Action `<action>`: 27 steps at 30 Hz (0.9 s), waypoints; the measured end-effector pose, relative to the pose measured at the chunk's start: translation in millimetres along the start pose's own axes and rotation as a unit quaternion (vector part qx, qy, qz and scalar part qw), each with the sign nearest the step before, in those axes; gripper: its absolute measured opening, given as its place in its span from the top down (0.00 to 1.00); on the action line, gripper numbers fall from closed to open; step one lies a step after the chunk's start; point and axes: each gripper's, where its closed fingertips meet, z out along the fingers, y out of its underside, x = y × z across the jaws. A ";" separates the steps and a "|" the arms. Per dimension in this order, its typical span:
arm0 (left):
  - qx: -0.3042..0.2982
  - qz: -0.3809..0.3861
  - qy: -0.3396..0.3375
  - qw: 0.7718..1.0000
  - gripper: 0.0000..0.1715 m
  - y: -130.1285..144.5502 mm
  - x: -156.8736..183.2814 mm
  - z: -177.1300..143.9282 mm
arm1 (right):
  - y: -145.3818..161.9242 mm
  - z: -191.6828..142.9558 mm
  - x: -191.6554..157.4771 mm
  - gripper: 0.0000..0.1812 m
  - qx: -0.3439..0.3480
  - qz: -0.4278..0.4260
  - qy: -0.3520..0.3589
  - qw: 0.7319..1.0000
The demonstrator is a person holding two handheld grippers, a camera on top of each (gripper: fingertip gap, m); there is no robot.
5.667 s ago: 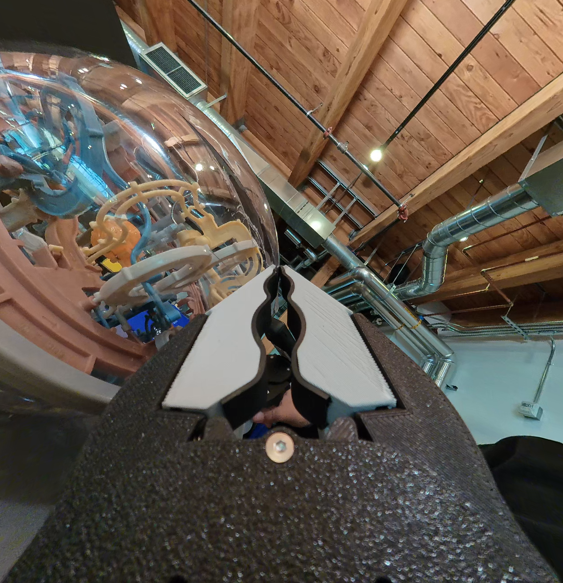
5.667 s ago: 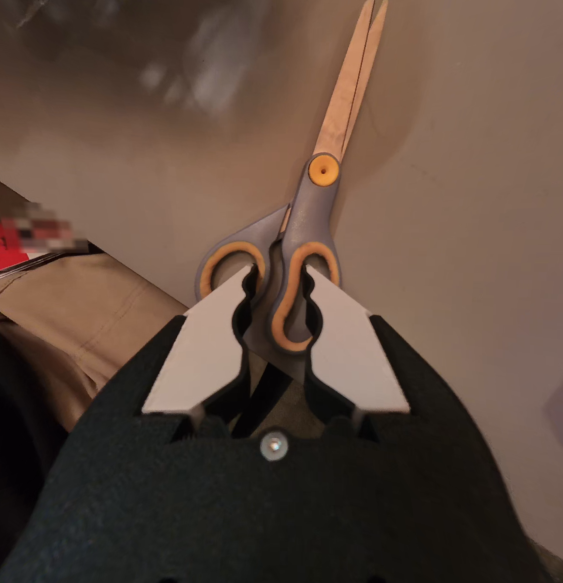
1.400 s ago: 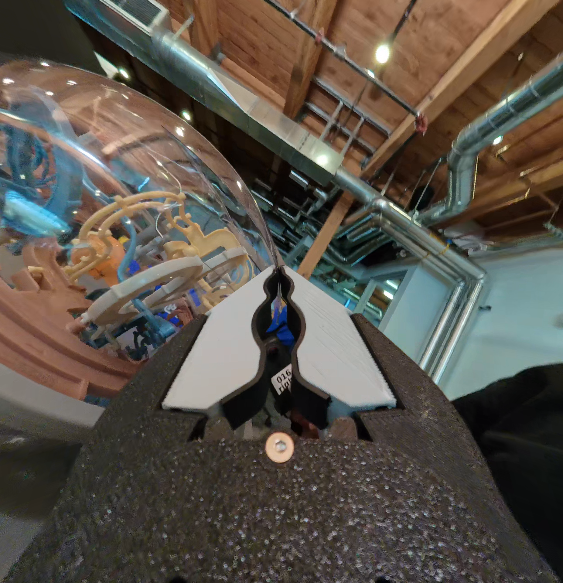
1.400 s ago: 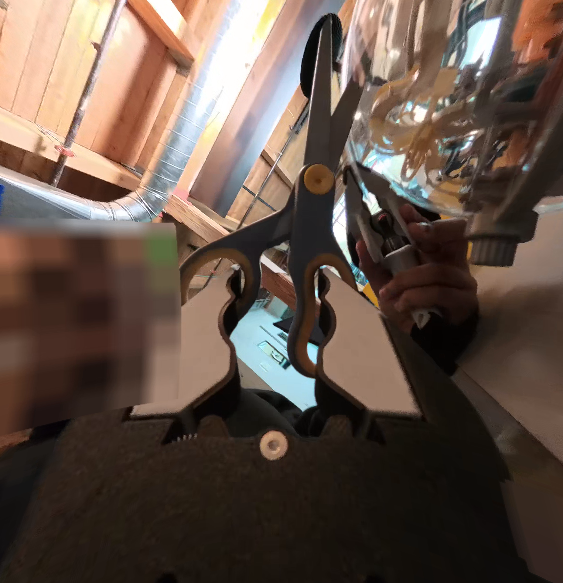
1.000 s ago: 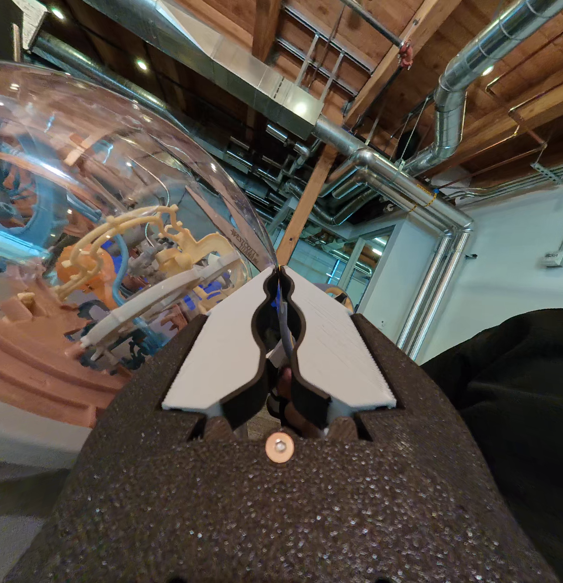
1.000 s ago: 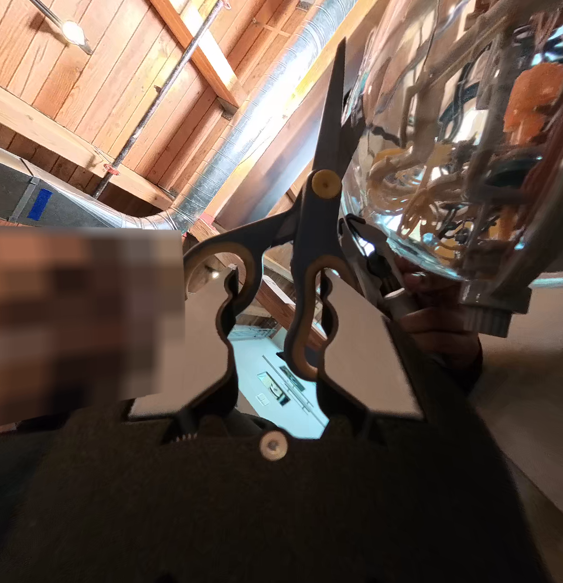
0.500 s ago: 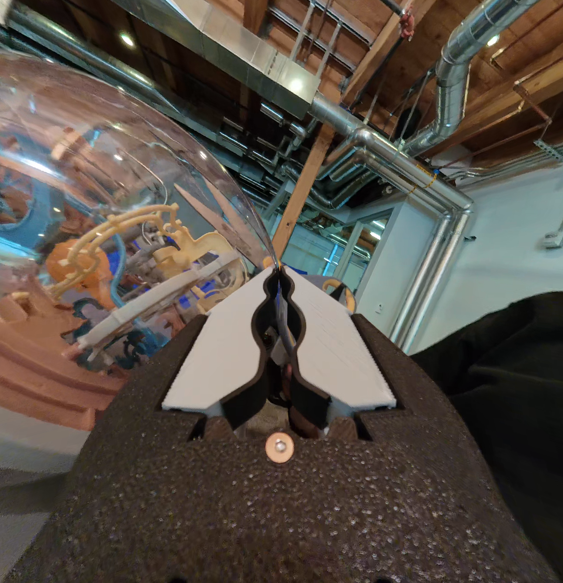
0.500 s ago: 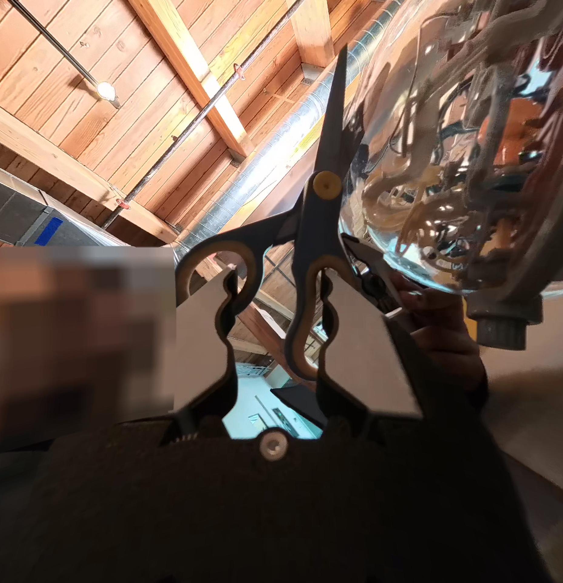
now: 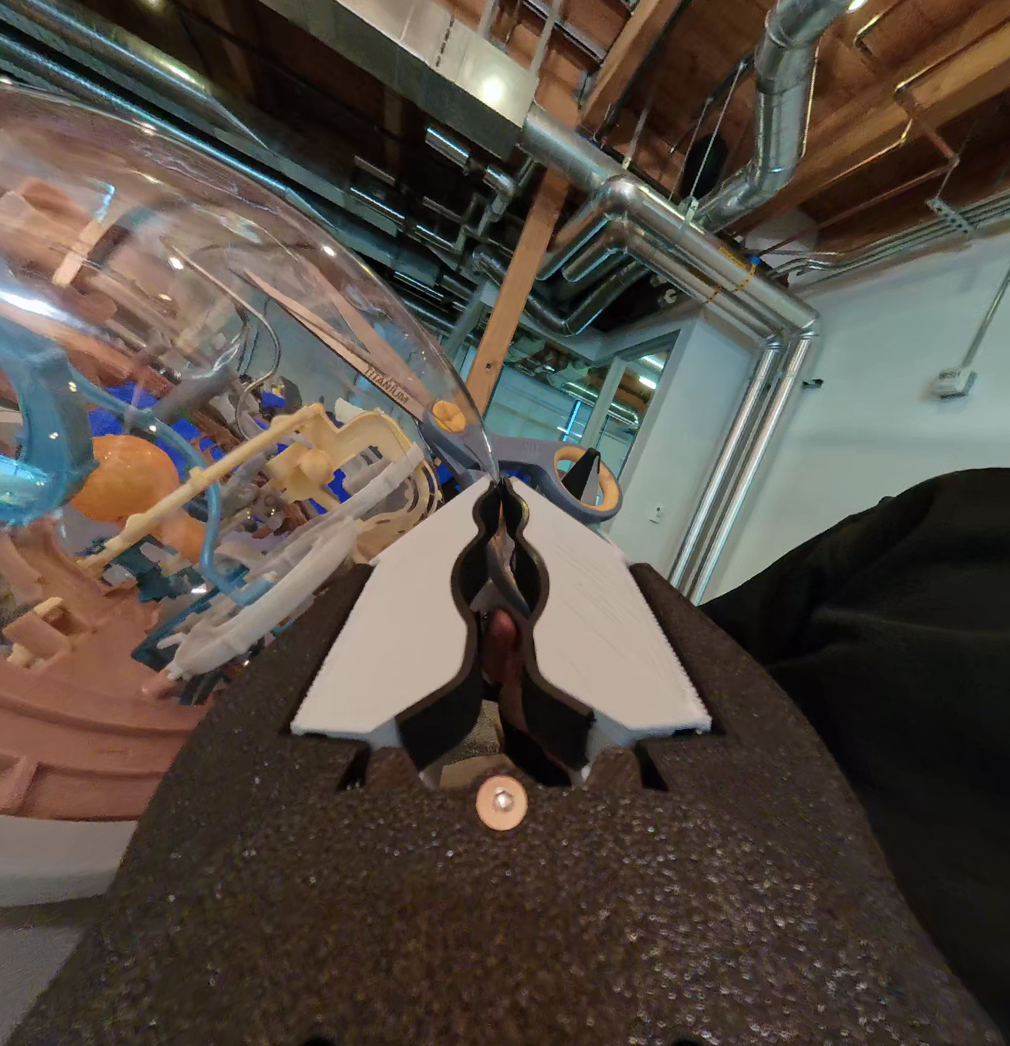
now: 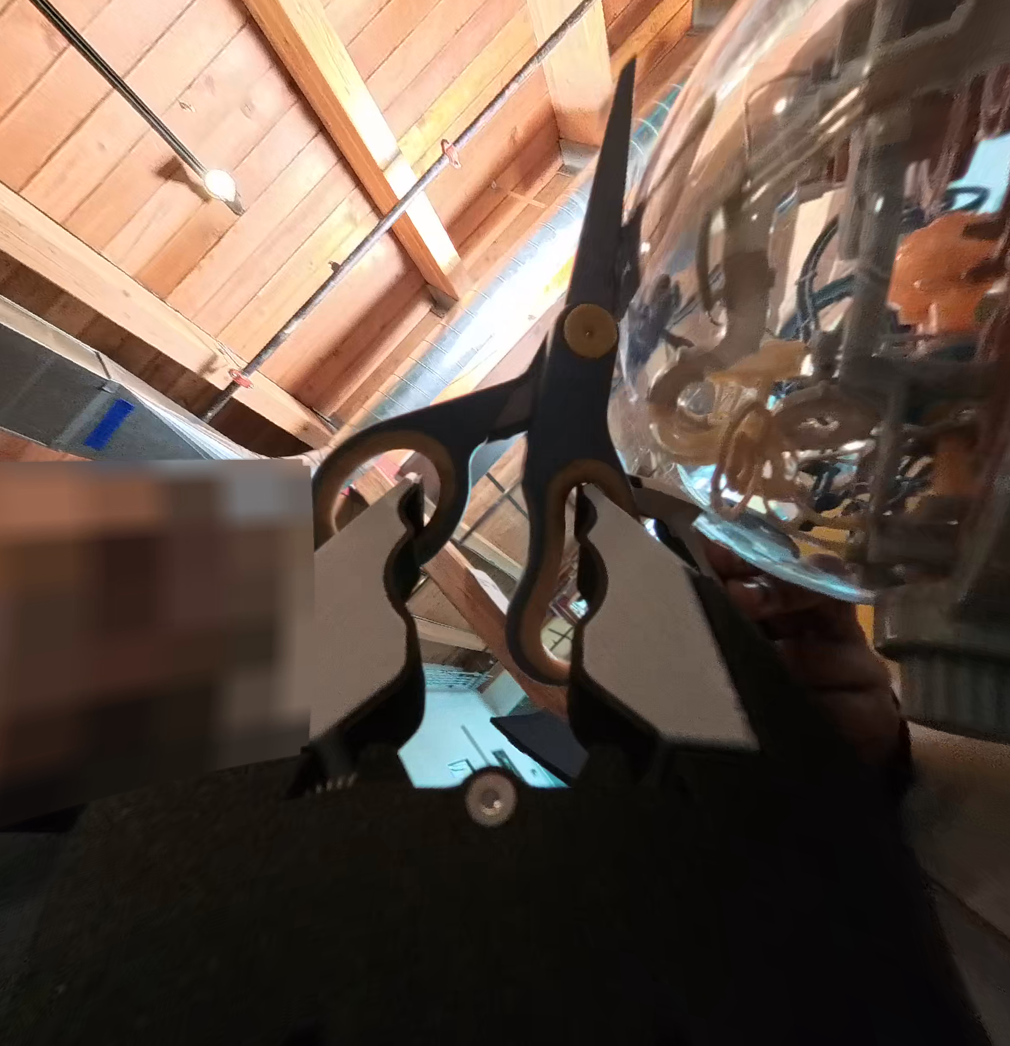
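Note:
My right gripper (image 10: 497, 495) is shut on the handle of grey-and-orange scissors (image 10: 565, 407). One finger sits inside the small loop and the other presses the outside of the large loop. The closed blades point up, close beside a clear plastic sphere (image 10: 831, 283) with a coloured maze inside. My left gripper (image 9: 500, 484) is shut with its tips together, and I see nothing held between them. It sits right next to the sphere (image 9: 152, 339). The scissors (image 9: 582, 481) show just beyond its tips, their blades seen through the sphere's wall.
The sphere stands on a white base (image 9: 38, 849) on a pale table (image 10: 972, 849), with a ribbed grey knob (image 10: 944, 696) beneath it. A hand (image 10: 802, 651) holds the left gripper below the sphere. A dark sleeve (image 9: 859, 622) fills the right. Wooden ceiling and ducts are overhead. The grippers' ends are close to 4 centimetres from one another.
The right gripper has lifted the scissors off the table and swung them upright beside the sphere. They have come into the left wrist view behind the shut tips.

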 end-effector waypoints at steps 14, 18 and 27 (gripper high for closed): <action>-0.007 -0.013 0.003 1.000 1.00 1.8 -1.2 0.3 | 0.6 -7.7 -0.2 0.78 -0.088 -0.027 0.041 0.995; -0.006 -0.017 -0.002 1.000 1.00 1.2 -3.5 -0.2 | 7.3 -11.8 2.7 0.81 -0.131 -0.058 0.075 0.987; -0.005 -0.022 -0.008 1.000 1.00 1.0 -6.2 -0.3 | 11.4 -16.2 4.1 0.83 -0.145 -0.055 0.085 0.984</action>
